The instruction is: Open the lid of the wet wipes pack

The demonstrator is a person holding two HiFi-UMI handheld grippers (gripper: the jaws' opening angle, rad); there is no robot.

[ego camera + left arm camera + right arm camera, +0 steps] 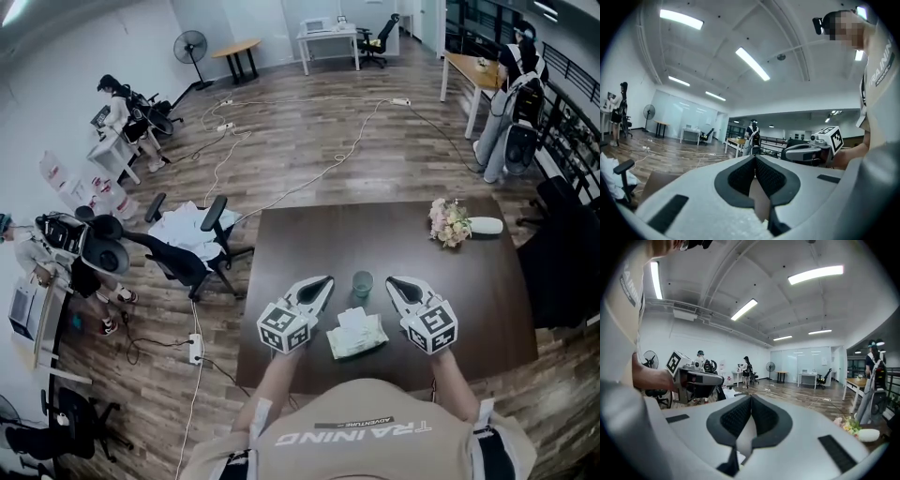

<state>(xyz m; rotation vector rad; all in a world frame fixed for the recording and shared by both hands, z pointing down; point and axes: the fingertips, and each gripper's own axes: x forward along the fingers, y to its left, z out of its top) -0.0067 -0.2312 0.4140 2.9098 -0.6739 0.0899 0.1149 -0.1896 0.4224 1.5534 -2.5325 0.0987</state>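
Two claws: left gripper point(327, 279) and right gripper point(391, 280), each with jaws pressed together, nothing between.
Wipes: pale soft-plastic wet wipes pack point(356, 335), near edge of dark brown wooden table point(309, 234), between both grippers.
Cup: small teal round cup point(363, 283), just behind the pack.

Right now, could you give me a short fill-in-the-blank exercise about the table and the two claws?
The wet wipes pack lies ____ the left claw and the right claw.
Both claws are ____ and hold nothing.
The green cup stands ____ the pack, farther from the person.
The flowers lie at the far ____ corner of the table.
Missing words: between, shut, behind, right.
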